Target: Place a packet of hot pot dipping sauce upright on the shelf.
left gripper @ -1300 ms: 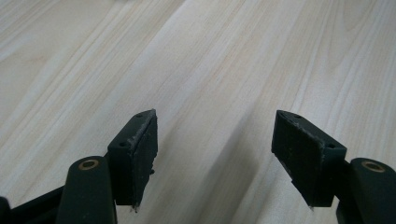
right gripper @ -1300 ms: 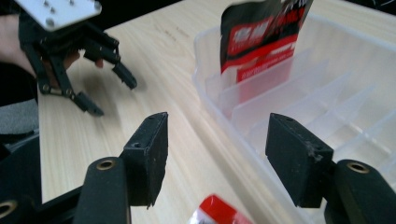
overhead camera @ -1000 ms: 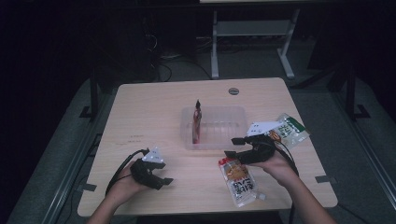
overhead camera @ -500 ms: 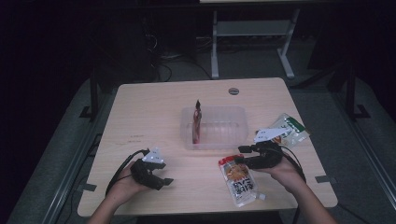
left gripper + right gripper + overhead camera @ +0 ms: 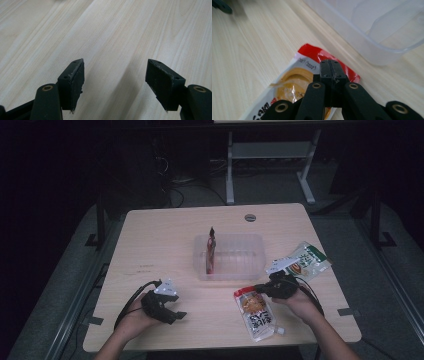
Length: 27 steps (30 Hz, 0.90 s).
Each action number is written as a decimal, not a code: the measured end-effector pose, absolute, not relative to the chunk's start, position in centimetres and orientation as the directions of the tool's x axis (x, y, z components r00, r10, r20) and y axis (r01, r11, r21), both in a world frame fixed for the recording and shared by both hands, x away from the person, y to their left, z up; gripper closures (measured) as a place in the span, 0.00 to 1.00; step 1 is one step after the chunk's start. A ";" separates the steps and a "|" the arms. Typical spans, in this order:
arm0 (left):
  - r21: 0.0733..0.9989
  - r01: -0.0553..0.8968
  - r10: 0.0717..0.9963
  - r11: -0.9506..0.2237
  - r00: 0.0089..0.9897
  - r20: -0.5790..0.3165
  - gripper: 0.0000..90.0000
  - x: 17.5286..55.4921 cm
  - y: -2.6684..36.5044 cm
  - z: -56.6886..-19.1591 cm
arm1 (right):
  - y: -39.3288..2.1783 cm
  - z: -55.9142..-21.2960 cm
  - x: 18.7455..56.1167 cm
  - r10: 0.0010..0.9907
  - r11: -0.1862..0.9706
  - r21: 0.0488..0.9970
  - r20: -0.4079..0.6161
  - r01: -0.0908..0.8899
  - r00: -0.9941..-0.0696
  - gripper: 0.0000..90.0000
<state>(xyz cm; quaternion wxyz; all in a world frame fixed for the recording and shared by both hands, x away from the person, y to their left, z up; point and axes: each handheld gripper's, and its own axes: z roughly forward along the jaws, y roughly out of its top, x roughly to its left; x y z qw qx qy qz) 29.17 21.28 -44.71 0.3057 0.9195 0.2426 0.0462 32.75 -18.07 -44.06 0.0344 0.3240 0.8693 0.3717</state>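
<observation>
1. Right gripper [image 5: 331,71]: jaws just closed, pressed together over the red top edge of the sauce pouch [image 5: 256,313], lying beside the clear tub [image 5: 229,270].
2. Left gripper [image 5: 115,82]: jaws apart, nothing between them.

Glossy printed foil pouch [image 5: 294,87], translucent smooth plastic tub [image 5: 372,32], pale matt wood-grain table [image 5: 120,30], matt black tongs [image 5: 331,72]

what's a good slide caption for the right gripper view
Right gripper, jaws shut, on the red top edge of a food pouch beside a clear plastic bin on the table.
</observation>
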 end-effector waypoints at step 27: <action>0.579 0.413 0.465 -0.703 0.883 -0.064 0.35 29.2 21.0 -44.9 | -12.7 -45.6 32.6 0.490 0.628 0.618 0.160 0.474 -0.857 1.00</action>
